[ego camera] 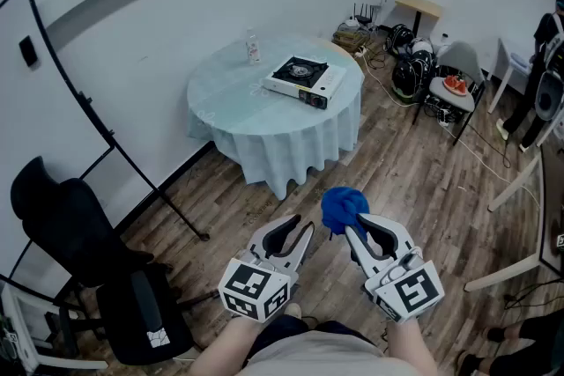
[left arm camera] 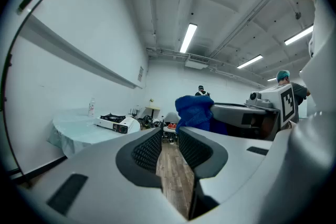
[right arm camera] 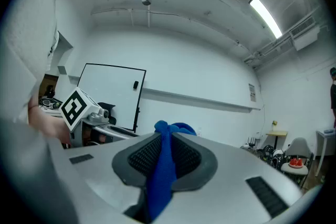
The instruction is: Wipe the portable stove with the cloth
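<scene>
Cloth (ego camera: 344, 209) is pinched tight between the fingers (right arm camera: 139, 157) of the right gripper (ego camera: 354, 229). It is bunched up in a ball, so it will not drop. The left gripper (ego camera: 298, 229) holds nothing. Its fingers (left arm camera: 148, 148) are a little apart, and the floor (left arm camera: 170, 176) shows between them. The stove (ego camera: 304, 77) sits on the round surface (ego camera: 225, 114), well apart from both grippers. I think wiping has not begun, because the cloth must first get over there.
</scene>
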